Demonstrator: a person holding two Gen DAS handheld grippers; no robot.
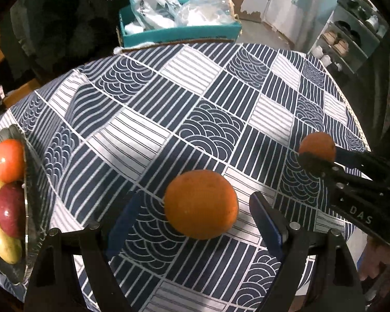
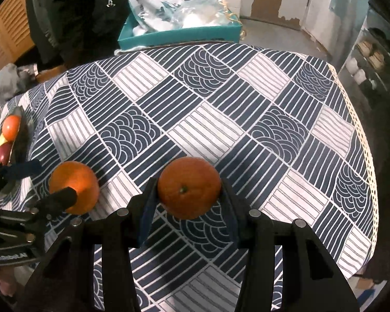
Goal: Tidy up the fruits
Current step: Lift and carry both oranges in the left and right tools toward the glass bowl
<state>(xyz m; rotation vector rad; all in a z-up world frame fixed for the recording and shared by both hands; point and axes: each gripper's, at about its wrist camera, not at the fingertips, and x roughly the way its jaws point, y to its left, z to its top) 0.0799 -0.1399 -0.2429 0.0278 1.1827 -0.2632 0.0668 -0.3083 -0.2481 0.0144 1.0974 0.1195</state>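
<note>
An orange [image 1: 201, 204] lies on the patterned tablecloth between the blue pads of my left gripper [image 1: 195, 197]. The gripper is open, with a gap showing on each side of the fruit. The right wrist view shows this orange [image 2: 75, 186] at the left, with the left gripper [image 2: 52, 182] around it. My right gripper [image 2: 188, 182] is shut on a second orange [image 2: 189, 187], its pads pressing both sides. In the left wrist view that held orange [image 1: 317, 144] and the right gripper [image 1: 317, 153] are at the right, near the table's edge.
A dark plate [image 1: 26, 260] at the table's left edge holds red and yellow fruits [image 1: 9, 158]; the plate [image 2: 20, 130] also shows in the right wrist view. A teal box [image 1: 179, 32] with plastic bags stands beyond the far edge. A shelf [image 1: 351, 41] stands at the right.
</note>
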